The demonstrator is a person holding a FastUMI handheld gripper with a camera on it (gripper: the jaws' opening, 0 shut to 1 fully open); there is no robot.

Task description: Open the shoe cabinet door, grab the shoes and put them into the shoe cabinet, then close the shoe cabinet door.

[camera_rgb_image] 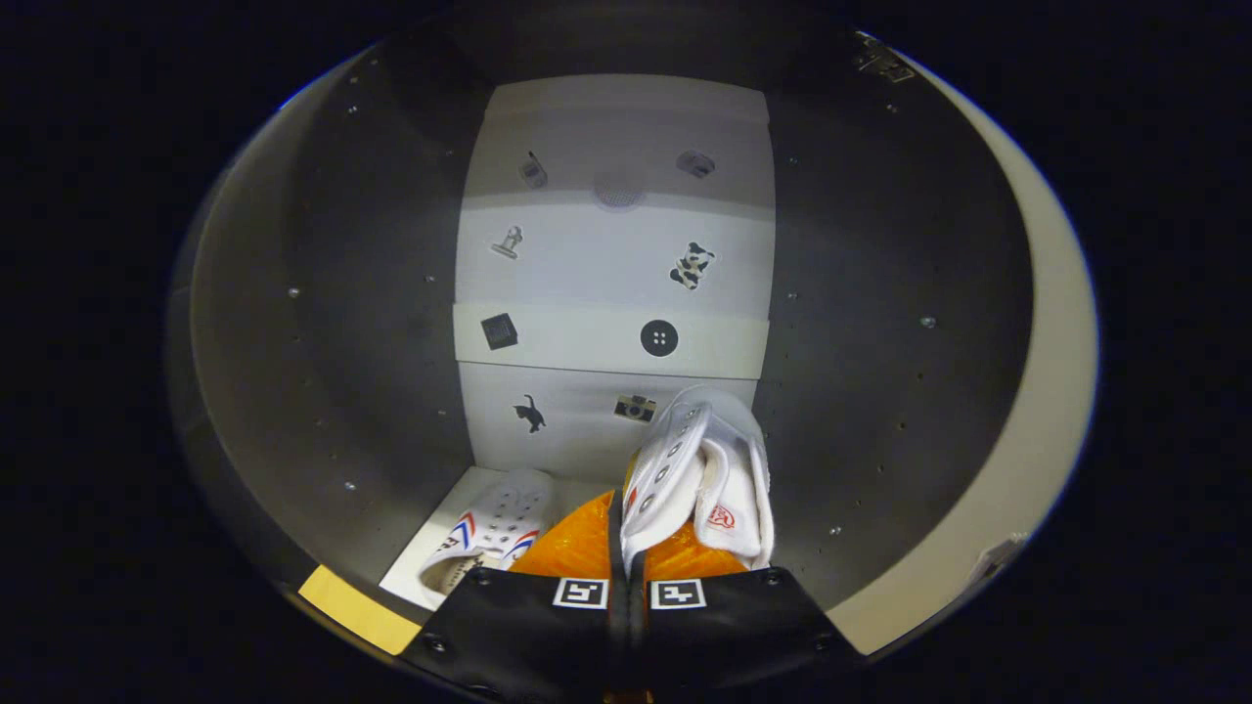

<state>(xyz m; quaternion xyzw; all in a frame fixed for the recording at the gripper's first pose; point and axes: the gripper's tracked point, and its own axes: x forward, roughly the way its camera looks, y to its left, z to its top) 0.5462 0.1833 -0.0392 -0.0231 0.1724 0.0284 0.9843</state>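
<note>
We hold the second white sneaker [699, 479] in the claw [629, 572], whose fingers are pinched nearly together on its upper edge, so the shoe hangs tilted just ahead of them, inside the shoe cabinet [372, 323]. The first sneaker [494, 533], white with red and blue stripes, already lies on the cabinet floor to the left of the held one, close to the back panel [611, 264].

The grip looks like the weak point: we seem to have only a thin fold of soft canvas by the eyelet row, and the shoe's weight hangs to one side, so it could twist or slip out before it is set down. Lowered carelessly, it may land on the first sneaker or tip against the dark, smooth side wall.

The back panel is pale and matte, stepped in bands, dotted with small stickers.
</note>
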